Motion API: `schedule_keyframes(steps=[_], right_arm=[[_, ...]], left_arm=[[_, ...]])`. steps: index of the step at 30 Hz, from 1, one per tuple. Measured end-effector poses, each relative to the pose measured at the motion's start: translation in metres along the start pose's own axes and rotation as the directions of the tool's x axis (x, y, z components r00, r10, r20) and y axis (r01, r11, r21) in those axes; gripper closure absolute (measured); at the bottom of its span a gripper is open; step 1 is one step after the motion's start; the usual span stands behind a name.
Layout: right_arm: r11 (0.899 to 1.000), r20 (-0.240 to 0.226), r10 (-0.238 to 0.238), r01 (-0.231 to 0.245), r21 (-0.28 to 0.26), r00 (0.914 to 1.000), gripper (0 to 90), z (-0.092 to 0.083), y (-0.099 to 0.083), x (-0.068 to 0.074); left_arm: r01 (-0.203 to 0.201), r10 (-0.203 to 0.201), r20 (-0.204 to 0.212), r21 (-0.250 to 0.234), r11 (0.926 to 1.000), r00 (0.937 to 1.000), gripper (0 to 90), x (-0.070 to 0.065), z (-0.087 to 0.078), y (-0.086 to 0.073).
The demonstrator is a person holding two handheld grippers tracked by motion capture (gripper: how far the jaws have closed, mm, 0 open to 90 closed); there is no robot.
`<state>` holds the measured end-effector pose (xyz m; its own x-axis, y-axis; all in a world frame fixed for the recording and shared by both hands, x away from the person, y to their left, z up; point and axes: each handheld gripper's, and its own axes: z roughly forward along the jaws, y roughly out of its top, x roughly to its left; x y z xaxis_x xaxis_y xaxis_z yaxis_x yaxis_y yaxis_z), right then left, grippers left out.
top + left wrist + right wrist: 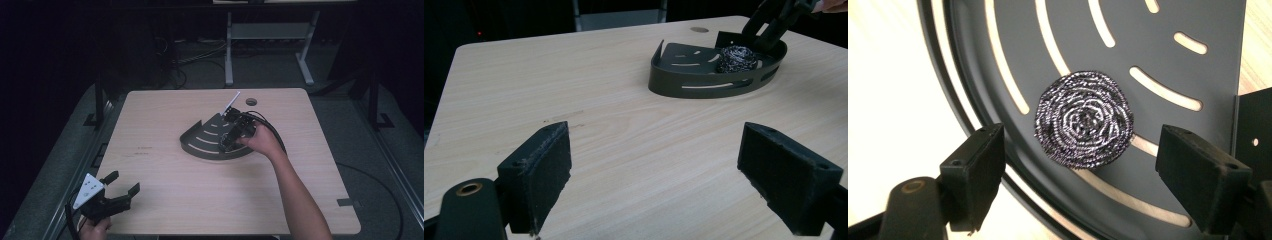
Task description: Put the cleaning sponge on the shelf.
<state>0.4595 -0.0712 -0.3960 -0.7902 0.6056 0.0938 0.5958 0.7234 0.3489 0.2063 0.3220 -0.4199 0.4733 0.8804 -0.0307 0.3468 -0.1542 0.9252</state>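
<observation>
A dark quarter-round tray with curved slots lies on the middle of the wooden table. In it rests a steel wool scourer, also visible as a scourer from the side. My right gripper hangs just above the tray, pointing down. Its own view shows the right gripper open, with the scourer lying free beyond the pads and touching neither one. My left gripper is open and holds nothing at the near left corner, aimed across the table at the tray.
A round cable hole sits in the tabletop behind the tray. A thin white rod sticks up at the tray's far side. The right gripper's black cable loops over the table. Metal desk legs stand beyond the table.
</observation>
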Motion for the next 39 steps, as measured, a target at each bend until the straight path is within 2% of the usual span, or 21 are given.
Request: schedule_keyframes(steps=[11,19,39], right_arm=[[1.0,0.013,-0.024,0.025,-0.019,0.9996,20.0,-0.012,-0.007,0.006],[0.998,0.002,-0.029,0.03,-0.047,0.9996,20.1,-0.02,-0.018,0.009],[0.996,-0.017,-0.052,0.05,-0.073,0.9985,19.7,-0.029,-0.038,0.018]], left_arm=[[-0.005,0.005,-0.007,0.006,1.0,1.0,13.2,-0.001,0.001,0.0],[-0.007,0.007,-0.006,0.009,0.9999,1.0,13.2,-0.001,0.002,0.0],[-0.011,0.011,-0.005,0.01,0.9999,0.9999,13.2,-0.003,0.003,0.0]])
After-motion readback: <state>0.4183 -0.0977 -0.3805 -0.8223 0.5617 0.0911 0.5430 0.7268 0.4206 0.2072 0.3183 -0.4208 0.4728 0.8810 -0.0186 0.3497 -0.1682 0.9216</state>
